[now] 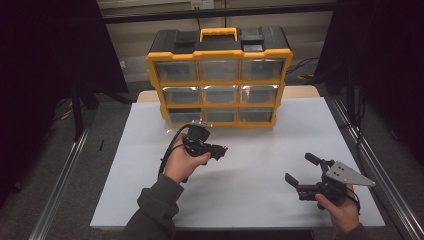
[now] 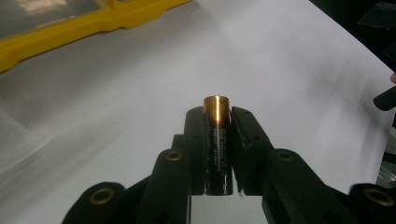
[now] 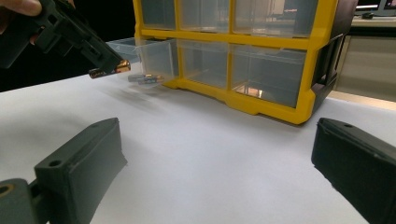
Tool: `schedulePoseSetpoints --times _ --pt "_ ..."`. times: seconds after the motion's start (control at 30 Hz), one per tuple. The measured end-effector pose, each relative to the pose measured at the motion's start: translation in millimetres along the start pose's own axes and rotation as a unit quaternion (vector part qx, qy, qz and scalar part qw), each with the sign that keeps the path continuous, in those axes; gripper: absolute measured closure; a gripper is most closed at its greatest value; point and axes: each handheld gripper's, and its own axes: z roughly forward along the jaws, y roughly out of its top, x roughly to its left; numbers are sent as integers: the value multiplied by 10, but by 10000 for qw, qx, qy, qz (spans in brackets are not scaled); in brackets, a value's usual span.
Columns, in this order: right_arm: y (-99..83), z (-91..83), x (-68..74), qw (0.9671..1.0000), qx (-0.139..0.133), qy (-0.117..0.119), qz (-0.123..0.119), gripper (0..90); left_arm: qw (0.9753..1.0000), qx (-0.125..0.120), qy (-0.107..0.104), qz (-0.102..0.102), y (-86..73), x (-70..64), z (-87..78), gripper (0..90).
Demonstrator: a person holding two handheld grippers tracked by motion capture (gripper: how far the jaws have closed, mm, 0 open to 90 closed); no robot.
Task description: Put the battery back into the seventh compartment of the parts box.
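Battery [image 2: 217,144]: cylindrical, black casing, copper-gold end cap, clamped lengthwise between jaws of left tongs [image 2: 217,116], held above white matte tabletop [image 1: 260,150]. Right tongs [image 1: 300,170]: jaws spread wide, nothing gripped, near front right edge of tabletop. Organizer [image 1: 218,75]: yellow frame, clear plastic drawers, black top. Bottom-left drawer [image 3: 140,56] pulled out, batteries seen inside. Open surface lies between organizer and tongs.

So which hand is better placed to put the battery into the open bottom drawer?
Left. The left gripper already clamps the battery and hangs just in front of the pulled-out drawer. The right gripper is open, empty and farther back.
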Motion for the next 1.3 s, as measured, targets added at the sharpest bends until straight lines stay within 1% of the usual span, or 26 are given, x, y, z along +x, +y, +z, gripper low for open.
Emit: schedulePoseSetpoints --times 0.03,0.07,0.1,0.13,0.17,0.27,0.3,0.33,0.47,0.5,0.57,0.67,0.87,0.9,0.93,1.07,1.17,1.23,1.27,1.3 --pt "-1 0 1 10000 10 5 7 19 10000 -23 45 -4 10 4 -11 774" --pt "0 1 0 10000 1 -6 -4 19 10000 -3 10 -9 19 12 -24 774" --pt "0 1 1 10000 -4 -5 -2 19 10000 -32 56 -22 24 16 -30 774" --pt "0 1 0 10000 -5 -4 -1 19 10000 -32 3 -44 32 27 -37 774" --pt "0 0 0 10000 4 -4 4 19 10000 -37 56 -35 40 34 -46 774" --pt "0 1 -1 10000 -2 -2 -4 19 10000 -24 61 -8 67 63 -79 775" --pt "0 1 -1 10000 7 4 -6 19 9999 -36 114 -13 78 68 -92 774" --pt "-1 -1 0 10000 14 10 2 19 10000 -30 82 -2 86 79 -103 774" --pt "0 -2 -2 10000 19 13 0 19 9999 -63 115 -32 131 120 -168 774" --pt "0 -1 -2 10000 20 14 2 18 9998 -103 178 -58 143 132 -185 774" --pt "-1 1 1 10000 16 15 4 18 9997 -111 180 -100 160 151 -211 774" --pt "-1 -1 1 10000 24 20 4 18 9997 -105 217 -89 195 196 -267 774" --pt "-2 4 4 10000 19 15 21 18 9994 -169 305 -82 239 249 -344 774" --pt "-2 6 4 10000 13 16 9 18 9992 -178 335 -101 244 256 -356 774" --pt "-2 4 4 10000 19 19 7 18 9993 -171 318 -115 250 264 -365 774" --pt "-2 3 2 10000 14 14 21 18 9990 -173 394 -109 271 308 -404 774" --pt "-2 2 3 10000 15 14 20 18 9988 -206 419 -164 281 343 -428 774" --pt "-2 2 1 10000 14 14 17 18 9982 -238 515 -171 284 360 -439 774" --pt "-2 3 1 10000 13 9 18 18 9982 -221 527 -159 286 373 -450 774" --pt "-1 3 0 10000 11 6 20 18 9979 -258 560 -186 288 381 -455 774"
